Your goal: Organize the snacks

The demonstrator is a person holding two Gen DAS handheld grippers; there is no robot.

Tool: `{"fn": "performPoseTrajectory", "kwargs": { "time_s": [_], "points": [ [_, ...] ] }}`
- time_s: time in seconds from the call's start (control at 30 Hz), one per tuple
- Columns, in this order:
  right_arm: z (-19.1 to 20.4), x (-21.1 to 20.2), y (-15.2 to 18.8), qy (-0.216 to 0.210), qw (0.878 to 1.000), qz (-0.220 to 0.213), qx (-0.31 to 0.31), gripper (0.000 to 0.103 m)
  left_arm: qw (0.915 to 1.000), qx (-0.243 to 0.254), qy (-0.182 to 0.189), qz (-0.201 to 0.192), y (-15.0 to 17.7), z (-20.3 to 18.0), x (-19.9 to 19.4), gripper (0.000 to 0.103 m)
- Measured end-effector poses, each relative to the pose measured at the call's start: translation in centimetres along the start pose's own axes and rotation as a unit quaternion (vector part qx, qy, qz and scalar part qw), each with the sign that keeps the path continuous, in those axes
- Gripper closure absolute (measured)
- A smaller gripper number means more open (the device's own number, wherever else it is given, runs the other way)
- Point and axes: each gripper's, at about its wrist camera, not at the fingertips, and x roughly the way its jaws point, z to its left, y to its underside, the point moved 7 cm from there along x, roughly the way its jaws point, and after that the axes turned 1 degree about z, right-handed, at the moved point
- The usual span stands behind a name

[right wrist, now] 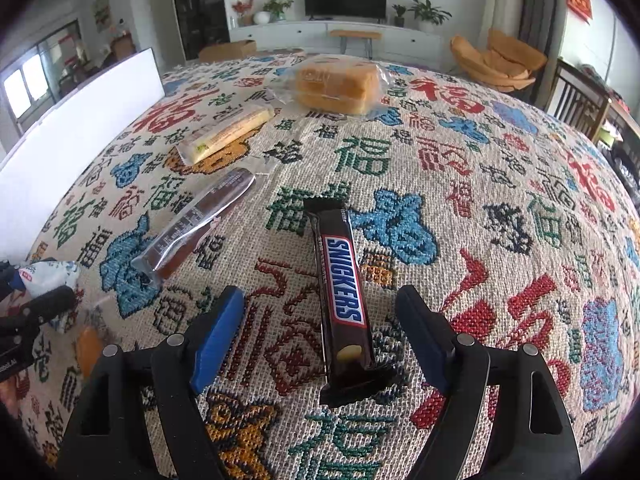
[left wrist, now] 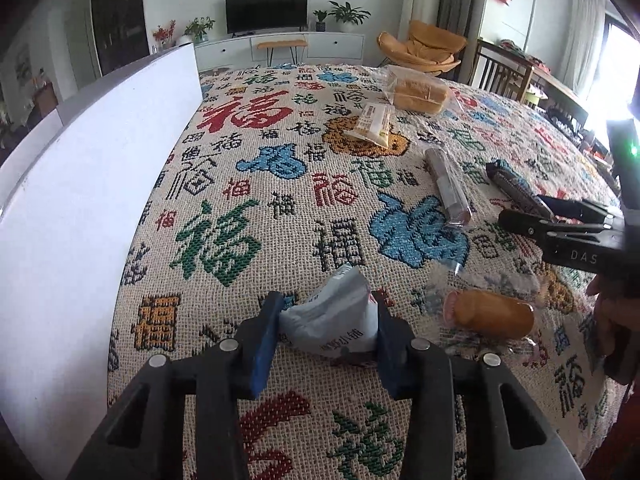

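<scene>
My left gripper is shut on a white snack packet, whose sides are pressed by the blue pads low on the patterned cloth. In the right wrist view that packet shows at the far left edge beside the left gripper's fingers. My right gripper stands open, with a Snickers bar lying lengthwise between its fingers, which do not touch it. From the left wrist view, the right gripper reaches in from the right over the Snickers bar.
A tall white panel borders the table's left side. On the cloth lie a bagged bread loaf, a pale wafer pack, a brown bar in a clear wrapper and a wrapped orange bun. Chairs stand at the far right.
</scene>
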Motion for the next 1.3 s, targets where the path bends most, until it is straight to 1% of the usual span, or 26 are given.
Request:
{"fn": "performPoseTrajectory", "kwargs": {
  "time_s": [0.1,0.13,0.17,0.2,0.27,0.3,0.33,0.4,0.43,0.47,0.53,0.57,0.67,0.8,0.9,1.07,1.13,1.23,1.3],
  "points": [
    [0.0,-0.1,0.1,-0.010,1.000,0.007,0.001,0.022,0.9990,-0.040,0.016,-0.006,0.3,1.2,-1.3,0.062],
    [0.0,-0.1,-0.1,-0.025,0.999,0.032,0.001,0.022,0.9985,-0.048,0.024,-0.006,0.4,1.4,-1.8,0.062],
    [-0.2,-0.1,-0.4,-0.046,0.997,0.062,0.014,0.022,0.9980,-0.054,0.030,-0.005,0.5,1.4,-2.2,0.062],
    [-0.6,-0.3,-0.9,-0.075,0.992,0.091,0.046,0.022,0.9976,-0.060,0.034,-0.005,0.5,1.4,-2.6,0.062],
    [-1.3,-0.5,-2.0,-0.118,0.980,0.124,0.100,0.022,0.9963,-0.073,0.045,-0.006,0.1,1.2,-3.5,0.062],
    [-1.5,-0.4,-2.7,-0.120,0.976,0.143,0.109,0.023,0.9957,-0.078,0.050,-0.007,-0.2,1.0,-4.1,0.062],
    [-1.5,-0.3,-3.0,-0.114,0.976,0.156,0.103,0.024,0.9953,-0.080,0.054,-0.007,-0.4,0.7,-4.6,0.062],
    [-1.2,0.1,-3.8,-0.078,0.980,0.171,0.069,0.024,0.9951,-0.080,0.058,-0.007,-1.0,0.3,-5.9,0.062],
    [-1.0,0.2,-4.0,-0.067,0.981,0.173,0.055,0.024,0.9950,-0.081,0.058,-0.007,-1.1,0.1,-6.5,0.062],
    [-0.6,0.5,-4.0,-0.060,0.981,0.180,0.041,0.027,0.9949,-0.082,0.059,-0.006,-1.2,0.1,-7.1,0.062],
    [0.0,1.6,-3.0,-0.048,0.977,0.205,0.018,0.054,0.9942,-0.087,0.063,-0.002,-1.3,0.1,-8.0,0.062],
    [0.1,1.9,-2.5,-0.039,0.976,0.215,0.013,0.084,0.9937,-0.090,0.067,-0.002,-1.2,0.2,-8.5,0.062],
    [0.1,1.8,-2.0,-0.039,0.978,0.205,0.015,0.085,0.9923,-0.099,0.074,-0.007,-1.2,0.7,-10.2,0.062],
    [0.3,-0.4,-2.5,-0.077,0.980,0.179,0.048,0.085,0.9885,-0.121,0.089,-0.020,-1.7,1.7,-12.5,0.062],
    [1.3,-3.0,-4.5,-0.114,0.980,0.150,0.061,0.085,0.9866,-0.132,0.089,-0.039,-2.6,2.7,-14.5,0.062],
    [4.7,-7.2,-7.9,-0.172,0.977,0.116,0.053,0.085,0.9841,-0.144,0.084,-0.061,-3.8,5.6,-16.9,0.062],
    [6.4,-8.8,-9.0,-0.201,0.973,0.106,0.050,0.085,0.9844,-0.149,0.065,-0.069,-4.4,8.1,-18.0,0.062],
    [10.7,-11.0,-11.0,-0.250,0.963,0.090,0.031,0.085,0.9833,-0.164,0.023,-0.075,-4.7,13.0,-19.4,0.062],
    [14.4,-12.5,-12.3,-0.282,0.956,0.078,0.016,0.085,0.9821,-0.174,-0.005,-0.072,-4.6,16.2,-20.1,0.062]
  ]
}}
